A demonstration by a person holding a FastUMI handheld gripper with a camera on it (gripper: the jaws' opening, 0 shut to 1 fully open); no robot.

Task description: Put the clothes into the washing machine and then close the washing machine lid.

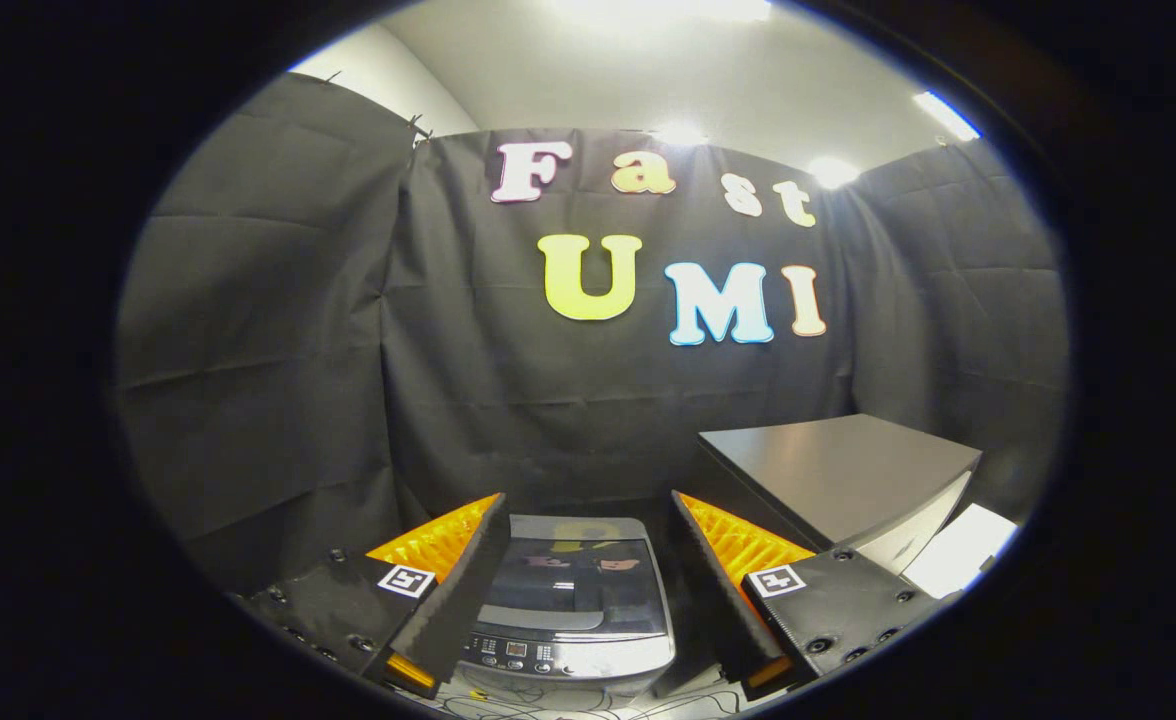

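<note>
Between spread jaws [585, 590]: washing machine [573, 610], lid down; labels unreadable.

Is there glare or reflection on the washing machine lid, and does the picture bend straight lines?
Gripper view: the washing machine lid is glossy and mirrors the booth wall; ceiling lights blow out white; fisheye curves the grey cabinet edges; the open hand-held gripper looks sharp.

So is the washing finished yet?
It looks close to finished: the washing machine sits between the fingers with its lid down flat. The claw is open and holds nothing. No clothes are in sight, so whether they went inside can't be told.
</note>
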